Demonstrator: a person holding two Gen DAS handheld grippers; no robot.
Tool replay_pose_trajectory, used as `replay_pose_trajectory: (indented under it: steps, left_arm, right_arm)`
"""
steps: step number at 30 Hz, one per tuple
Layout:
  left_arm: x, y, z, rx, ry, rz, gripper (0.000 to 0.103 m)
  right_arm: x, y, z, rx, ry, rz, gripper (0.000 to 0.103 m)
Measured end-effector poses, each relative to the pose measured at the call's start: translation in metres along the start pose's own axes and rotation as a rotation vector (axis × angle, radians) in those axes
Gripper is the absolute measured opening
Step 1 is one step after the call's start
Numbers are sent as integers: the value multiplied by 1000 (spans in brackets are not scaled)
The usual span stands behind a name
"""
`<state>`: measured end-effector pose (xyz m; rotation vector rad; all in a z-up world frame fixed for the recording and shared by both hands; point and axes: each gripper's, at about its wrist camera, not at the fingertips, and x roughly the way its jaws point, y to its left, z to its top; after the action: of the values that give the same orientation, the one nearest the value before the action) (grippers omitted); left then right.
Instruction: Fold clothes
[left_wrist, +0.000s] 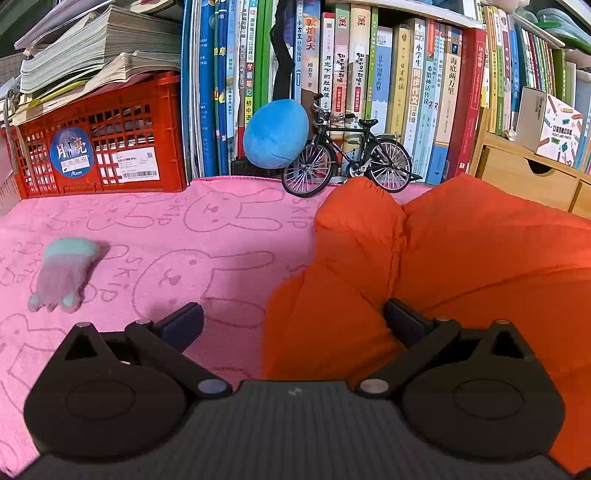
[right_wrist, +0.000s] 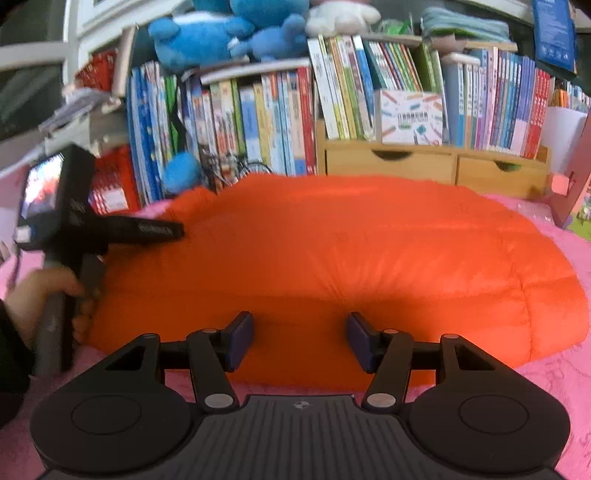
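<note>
The orange jacket (right_wrist: 314, 258) is laid on the pink towel (left_wrist: 166, 236) covering the surface, in front of the bookshelf (right_wrist: 369, 92). It is seen as one compact, puffy bundle, and a sleeve or side panel appears already turned in at the end nearest the toy bicycle (left_wrist: 347, 155). Folding is judged partly done; at least one further fold and a flattening are probably left. The left gripper (left_wrist: 293, 321) is released, jaws wide, one finger over the jacket's edge, nothing clamped. The right gripper (right_wrist: 300, 341) is half open at the jacket's near edge; no fabric is seen pinched between the pads.
</note>
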<state>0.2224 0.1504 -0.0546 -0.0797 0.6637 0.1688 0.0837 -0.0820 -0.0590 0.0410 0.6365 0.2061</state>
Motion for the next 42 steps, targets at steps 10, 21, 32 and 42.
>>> replay_pose_trajectory:
  steps: [10,21,32,42]
  left_arm:
    - [-92,-34,-1,20,-77,-238,95]
    - [-95,-141,-2,297,200,-423,82]
    - [-64,-182,4,371,234,-236,90]
    - [-16,-200,39,325,198,-168,90]
  right_arm:
    - [6,-7,-10,39,34,16,56]
    - [2,-19,-12,94,10,64,56]
    - [2,-32,-15,162,8,104,50]
    - [0,-36,-20,179,1,133,50]
